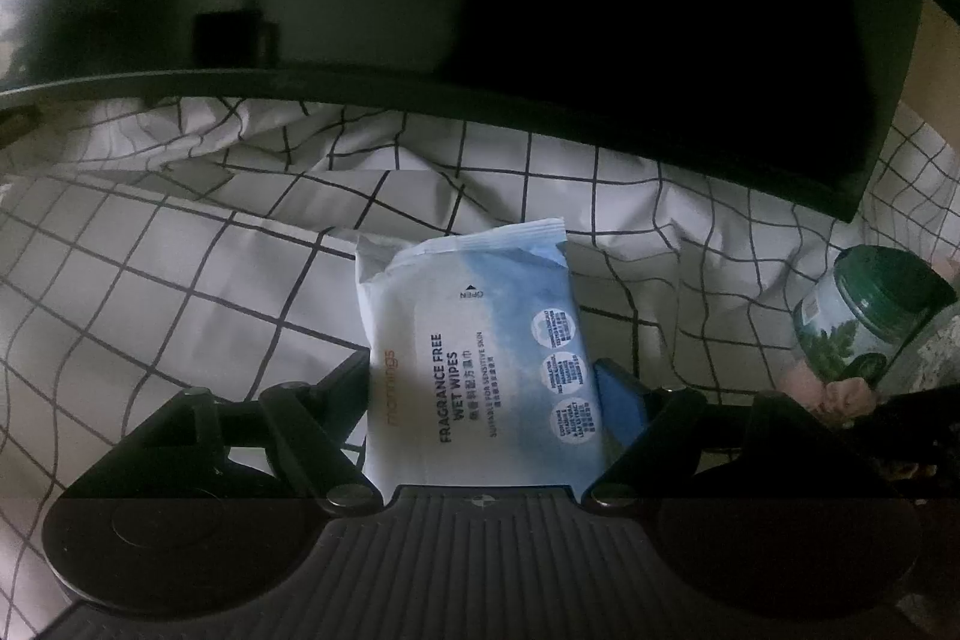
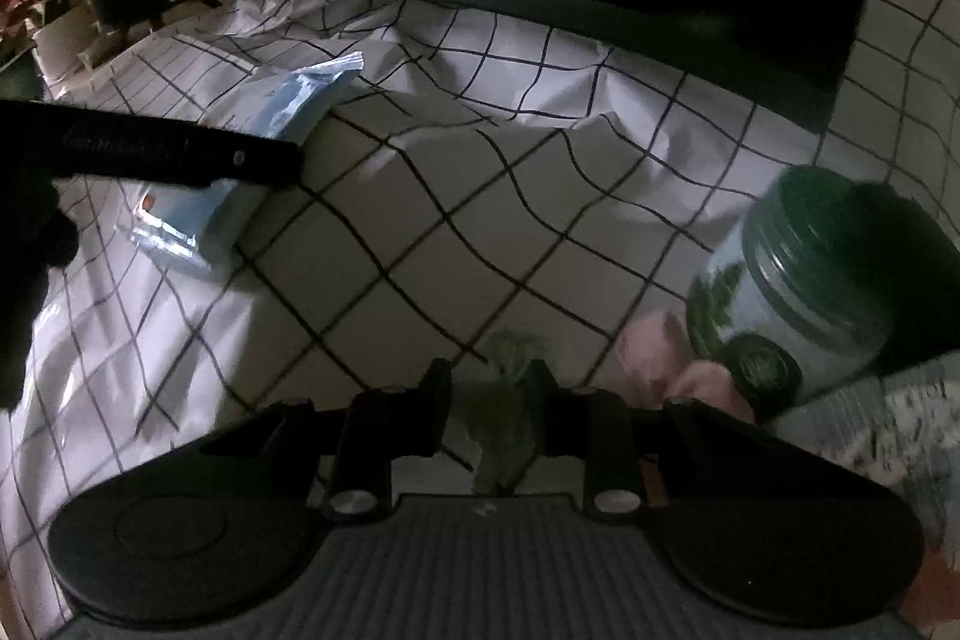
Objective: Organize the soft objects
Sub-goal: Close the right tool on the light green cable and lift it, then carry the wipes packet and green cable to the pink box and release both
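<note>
Wipes pack [image 1: 474, 358] sits clamped between the fingers of the left claw [image 1: 483, 382], label up, printed "FRAGRANCE FREE WET WIPES". Both fingers press its long edges; the far end of the pack sticks out past the fingertips toward the dark monitor [image 1: 600, 40]. Pack is white and pale blue, lying on or just above the checked cloth [image 1: 180, 280] that covers the counter; cannot tell if it's lifted.

Right wrist view: same pack shows at upper left under the black finger of the left claw, well apart from the right claw [image 2: 489, 385]. Right claw is nearly closed, narrow gap only, with a pale green soft thing [image 2: 504, 418] between its fingers. View is blurred there, so the grip looks like contact but the thing's identity is unclear.

Relative to the pack: a jar [image 1: 870, 316] with a dark green lid and a leaf-print label stands well off to its right, tilted in view. Pink soft bits [image 1: 840, 394] lie at the jar's base, touching it. Monitor stands behind the pack, its lower edge over the cloth.
</note>
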{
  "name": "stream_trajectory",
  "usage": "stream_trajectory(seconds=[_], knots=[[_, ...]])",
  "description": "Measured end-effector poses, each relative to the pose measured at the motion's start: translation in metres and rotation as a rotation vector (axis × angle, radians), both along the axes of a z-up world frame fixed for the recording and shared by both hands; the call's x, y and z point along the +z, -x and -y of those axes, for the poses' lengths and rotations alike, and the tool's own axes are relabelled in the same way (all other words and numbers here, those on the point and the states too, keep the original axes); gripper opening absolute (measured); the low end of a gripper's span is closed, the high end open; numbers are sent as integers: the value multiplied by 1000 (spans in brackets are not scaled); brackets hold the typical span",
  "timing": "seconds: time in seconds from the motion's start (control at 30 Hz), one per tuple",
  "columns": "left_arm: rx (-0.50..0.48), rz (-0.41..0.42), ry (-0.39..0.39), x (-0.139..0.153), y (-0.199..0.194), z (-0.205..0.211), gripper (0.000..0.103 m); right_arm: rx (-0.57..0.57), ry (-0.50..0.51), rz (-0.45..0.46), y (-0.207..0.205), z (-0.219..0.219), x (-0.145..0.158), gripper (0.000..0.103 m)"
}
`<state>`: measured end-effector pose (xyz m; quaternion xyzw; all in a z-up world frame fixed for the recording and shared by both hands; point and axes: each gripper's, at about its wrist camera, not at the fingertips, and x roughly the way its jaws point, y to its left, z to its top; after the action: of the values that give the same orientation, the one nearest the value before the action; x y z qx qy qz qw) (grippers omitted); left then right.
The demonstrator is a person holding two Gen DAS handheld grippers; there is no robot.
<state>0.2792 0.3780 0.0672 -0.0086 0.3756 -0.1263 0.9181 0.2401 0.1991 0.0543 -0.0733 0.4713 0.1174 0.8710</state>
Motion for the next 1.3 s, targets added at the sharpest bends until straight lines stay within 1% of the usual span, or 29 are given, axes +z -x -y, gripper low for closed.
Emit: stream_trajectory(seconds=[0.03,0.1,0.17,0.27,0.37,0.57,0.67,0.83,1.0,1.17,1.3], knots=[[0,0,1,0,0,1,84,8,3,-6,-1,-1,1,14],[2,-3,12,1,0,-1,83,25,7,-25,0,-1,3,14],[13,-12,32,2,-1,-3,83,28,11,-23,3,2,8,14],[28,-25,58,5,-3,-4,82,33,26,0,7,4,17,14],[7,-28,76,12,-6,0,82,48,45,41,7,3,31,14],[-52,57,68,45,-14,24,81,47,73,150,1,11,67,14],[-72,101,41,65,-20,43,81,17,85,212,-7,23,90,14],[-114,162,27,97,-20,79,81,-52,87,288,-7,60,126,14],[-171,204,25,122,-9,125,81,-124,96,335,10,107,151,14],[-259,246,48,143,11,187,81,-195,104,373,39,160,168,13],[-355,248,80,149,27,254,81,-256,114,401,63,208,179,13]])
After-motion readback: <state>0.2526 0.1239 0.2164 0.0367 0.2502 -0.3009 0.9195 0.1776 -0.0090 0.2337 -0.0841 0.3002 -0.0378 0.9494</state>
